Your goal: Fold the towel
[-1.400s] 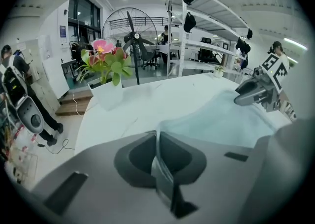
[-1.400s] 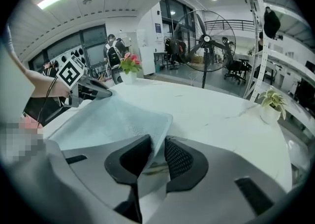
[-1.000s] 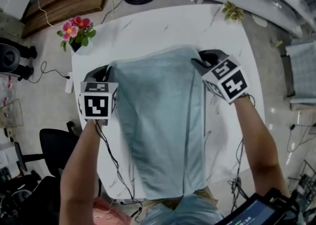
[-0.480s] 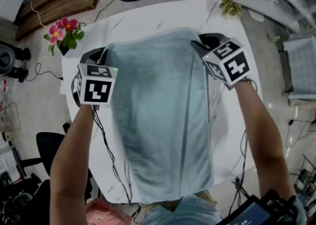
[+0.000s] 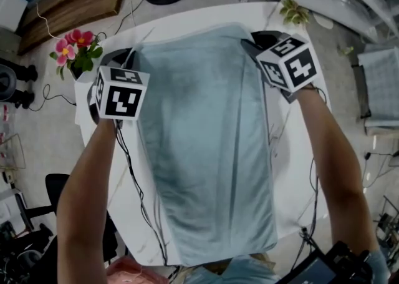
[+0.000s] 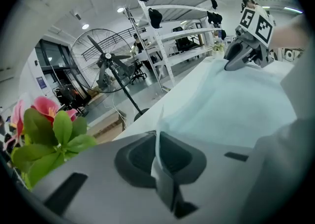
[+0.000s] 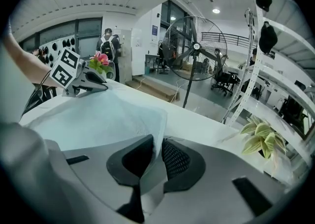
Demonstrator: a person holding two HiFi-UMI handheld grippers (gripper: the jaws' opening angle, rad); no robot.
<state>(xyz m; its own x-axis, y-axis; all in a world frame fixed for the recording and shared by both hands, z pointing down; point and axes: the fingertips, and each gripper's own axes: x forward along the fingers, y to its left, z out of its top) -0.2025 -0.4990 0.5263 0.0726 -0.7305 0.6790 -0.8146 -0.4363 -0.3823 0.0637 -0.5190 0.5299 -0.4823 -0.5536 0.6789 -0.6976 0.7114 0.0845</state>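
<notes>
White table (image 5: 290, 189), towel (image 5: 206, 151) stretched, corners clamped

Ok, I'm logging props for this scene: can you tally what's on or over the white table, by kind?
towel: 1
left hand-held gripper, right hand-held gripper: 2
pink-flowered plant, green-leaved plant: 2
Total: 5

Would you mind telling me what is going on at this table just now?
A person holds a gripper in each hand. The left gripper is clamped on one far corner of the pale blue towel; the right gripper, whose jaws have just been closing, pinches the other. The towel lies stretched lengthwise on the white table.
</notes>
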